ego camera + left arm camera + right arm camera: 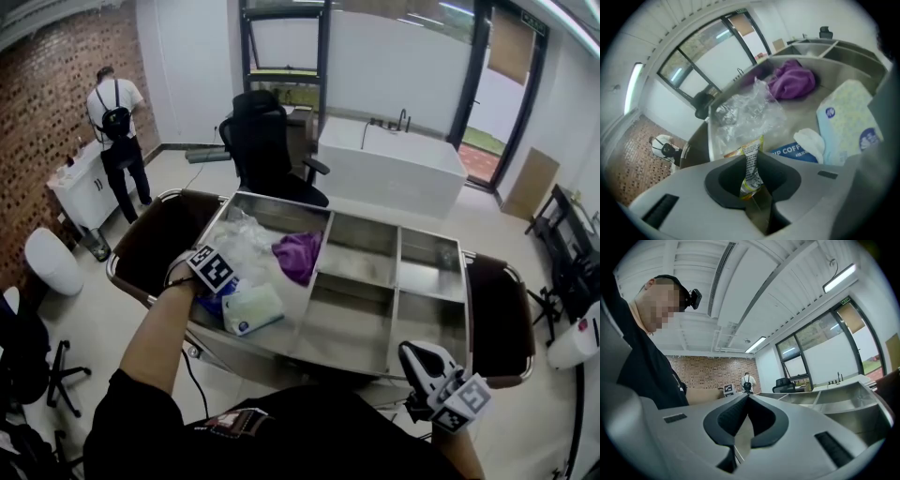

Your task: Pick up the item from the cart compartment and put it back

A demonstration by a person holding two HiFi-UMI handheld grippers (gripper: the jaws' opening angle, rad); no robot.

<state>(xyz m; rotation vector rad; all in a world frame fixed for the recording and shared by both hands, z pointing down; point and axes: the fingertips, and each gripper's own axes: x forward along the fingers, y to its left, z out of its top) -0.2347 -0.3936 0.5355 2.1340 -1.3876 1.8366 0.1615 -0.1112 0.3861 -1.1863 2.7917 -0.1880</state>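
Yellow-edged sachet [750, 171] pinched at thin end by left hand-held gripper [752, 153]; slip judged likely on lift. Right hand-held gripper [746, 397] closed, empty.

- One stainless-steel cart [309, 352] is standing in the room, showing five open compartments: one large, four smaller.
- Two dark brown padded ends [155, 239] are flanking it, one per side.
- Four loose things are lying in the large compartment [272, 211]: one crumpled purple cloth [298, 255], one crumpled clear plastic bag [239, 239], one pale soft tissue pack [251, 307] and one blue printed packet [792, 151].
- One yellow-and-orange sachet [751, 168] is sitting pinched between fingers.
- Two grey handheld grippers are showing, the left gripper [753, 154] and the right gripper [746, 397], each carrying one marker cube [214, 269].
- One black office chair [262, 141] and one white bathtub [394, 169] are standing behind.
- One person in a white shirt [117, 131] is standing by the brick wall.
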